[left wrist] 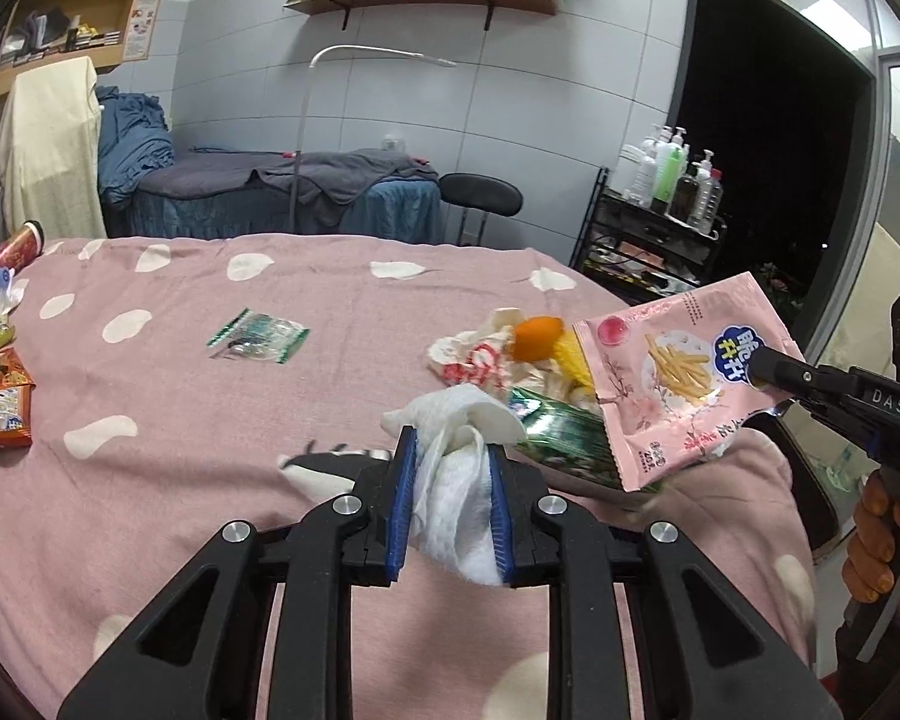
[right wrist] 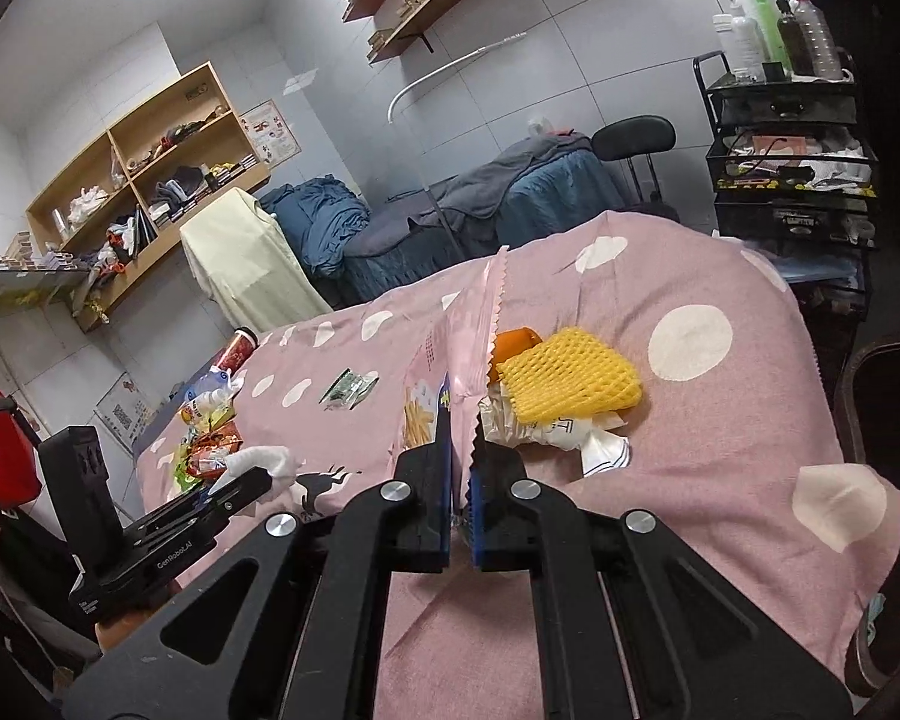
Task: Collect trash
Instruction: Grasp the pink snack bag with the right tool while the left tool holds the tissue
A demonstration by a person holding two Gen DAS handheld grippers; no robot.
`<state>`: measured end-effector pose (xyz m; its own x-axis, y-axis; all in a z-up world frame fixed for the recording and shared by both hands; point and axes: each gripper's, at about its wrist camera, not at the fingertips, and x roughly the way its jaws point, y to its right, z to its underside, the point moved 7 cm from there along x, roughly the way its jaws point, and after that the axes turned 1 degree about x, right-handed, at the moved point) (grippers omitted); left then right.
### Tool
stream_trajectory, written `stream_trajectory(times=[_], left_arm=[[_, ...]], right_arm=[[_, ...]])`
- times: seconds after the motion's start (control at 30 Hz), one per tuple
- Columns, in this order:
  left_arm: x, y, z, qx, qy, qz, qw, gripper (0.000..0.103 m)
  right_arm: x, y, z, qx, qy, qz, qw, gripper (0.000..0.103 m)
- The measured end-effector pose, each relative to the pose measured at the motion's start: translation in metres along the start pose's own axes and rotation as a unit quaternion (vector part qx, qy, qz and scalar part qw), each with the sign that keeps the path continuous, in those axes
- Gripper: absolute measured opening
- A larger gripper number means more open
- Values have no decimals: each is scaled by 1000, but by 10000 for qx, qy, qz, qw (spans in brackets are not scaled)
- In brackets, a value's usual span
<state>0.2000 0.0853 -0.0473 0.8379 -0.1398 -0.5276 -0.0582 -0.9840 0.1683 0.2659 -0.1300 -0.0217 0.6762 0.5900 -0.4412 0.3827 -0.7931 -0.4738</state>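
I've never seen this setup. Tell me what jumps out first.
The pink snack packet is held up over the spotted pink bedspread, pinched by the right gripper. In the foreground, the left gripper clamps a white tissue. A yellow foam net tops the litter beyond.

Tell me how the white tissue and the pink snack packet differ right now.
The white tissue is soft, crumpled and plain; the pink snack packet is flat, glossy and printed with fries. The left gripper pinches the tissue, while the right gripper clamps the packet's edge. Both are held clear of the pink bedspread.
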Motion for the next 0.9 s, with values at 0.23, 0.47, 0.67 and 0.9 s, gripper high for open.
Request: stream_trajectory(times=[0.23, 0.47, 0.67, 0.9], left_arm=[[-4, 36, 3, 267, 30, 307, 9992, 22], [0, 77, 5, 497, 19, 660, 9966, 22], [4, 108, 9, 677, -30, 926, 9934, 22], [12, 143, 11, 888, -79, 1262, 9880, 22]], right_arm=[[-39, 23, 2, 21, 279, 321, 9991, 6], [-74, 61, 7, 233, 490, 711, 9960, 6], [-104, 99, 11, 456, 632, 1107, 9908, 6], [-137, 138, 14, 632, 815, 1626, 9813, 6]])
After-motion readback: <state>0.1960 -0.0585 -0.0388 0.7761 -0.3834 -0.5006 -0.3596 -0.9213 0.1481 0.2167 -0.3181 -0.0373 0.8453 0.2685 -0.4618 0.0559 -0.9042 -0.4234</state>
